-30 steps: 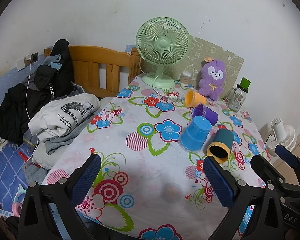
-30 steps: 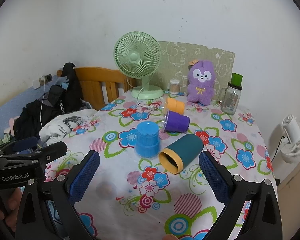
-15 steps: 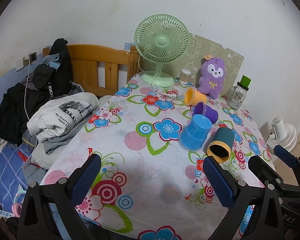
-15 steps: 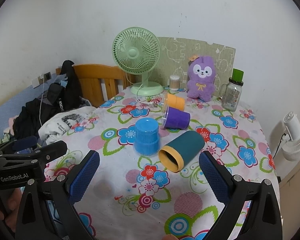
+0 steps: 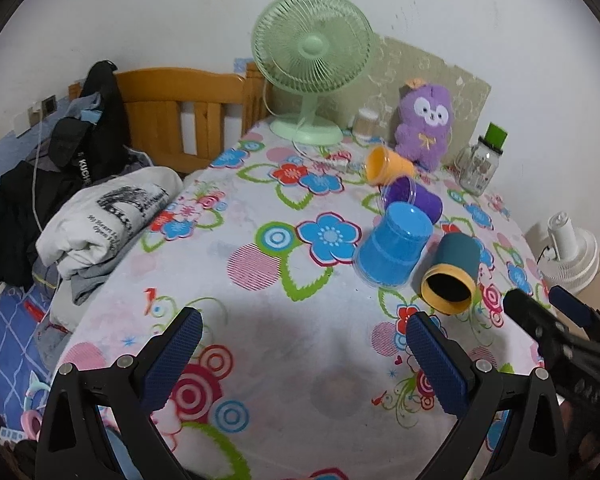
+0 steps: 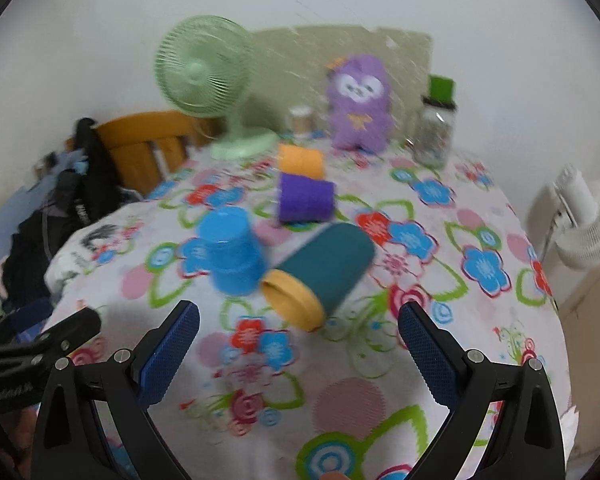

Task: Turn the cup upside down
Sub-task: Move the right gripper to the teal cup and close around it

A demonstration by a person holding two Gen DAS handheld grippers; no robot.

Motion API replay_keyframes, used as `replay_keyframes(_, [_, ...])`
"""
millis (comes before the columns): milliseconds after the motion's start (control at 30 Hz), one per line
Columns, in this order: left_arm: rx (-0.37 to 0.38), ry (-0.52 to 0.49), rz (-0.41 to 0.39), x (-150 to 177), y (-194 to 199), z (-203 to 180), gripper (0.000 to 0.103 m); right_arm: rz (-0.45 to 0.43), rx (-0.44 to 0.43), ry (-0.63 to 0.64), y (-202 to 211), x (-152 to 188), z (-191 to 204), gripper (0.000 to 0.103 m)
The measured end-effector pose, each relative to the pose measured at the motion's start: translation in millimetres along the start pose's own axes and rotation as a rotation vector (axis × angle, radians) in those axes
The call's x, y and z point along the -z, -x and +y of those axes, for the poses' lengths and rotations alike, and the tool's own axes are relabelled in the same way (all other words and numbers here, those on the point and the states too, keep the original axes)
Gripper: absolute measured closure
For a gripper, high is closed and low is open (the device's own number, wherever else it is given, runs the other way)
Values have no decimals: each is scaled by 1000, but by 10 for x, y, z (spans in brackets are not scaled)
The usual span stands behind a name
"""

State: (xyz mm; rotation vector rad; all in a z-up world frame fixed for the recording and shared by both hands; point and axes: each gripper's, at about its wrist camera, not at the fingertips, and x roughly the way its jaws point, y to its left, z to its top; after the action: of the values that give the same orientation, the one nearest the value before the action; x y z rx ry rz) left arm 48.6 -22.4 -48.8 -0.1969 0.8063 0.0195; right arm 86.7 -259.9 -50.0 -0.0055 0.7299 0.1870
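Note:
A teal cup with a yellow rim (image 6: 320, 268) lies on its side on the flowered table, mouth toward me; it also shows in the left wrist view (image 5: 454, 270). A blue cup (image 6: 232, 254) stands upside down just left of it, also seen in the left wrist view (image 5: 392, 250). A purple cup (image 6: 306, 198) and an orange cup (image 6: 302, 160) lie on their sides behind. My right gripper (image 6: 298, 344) is open and empty, just short of the teal cup. My left gripper (image 5: 304, 346) is open and empty, over the table's near edge.
A green fan (image 5: 312, 60), a purple plush toy (image 5: 424, 124), a glass jar with a green lid (image 5: 480, 164) and a small jar (image 5: 366, 122) stand at the table's back. Folded clothes (image 5: 100, 216) lie on the bed at left. A white fan (image 6: 584, 220) stands at right.
My right gripper has moved forward toward the teal cup, and its view is blurred. My left gripper has edged slightly forward. The cups have not moved.

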Motion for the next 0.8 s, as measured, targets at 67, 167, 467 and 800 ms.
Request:
replay_keyframes(67, [7,-15,20,-41,-127,-56,0,13,3,-35,-125,-70,-116,2])
replay_keyframes(167, [14,-29,44,-108,-314,-146,0,62,9,-100,-353,-154,-273,2])
replay_keyframes(467, [45,-81,101,-264,-754,-426,0,191,-39,-212,-997,-276,-451,2])
replay_keyframes(800, [36,-73,133,-285,-943,-411,0,313,-142,-251,-1456,-328,-425,16])
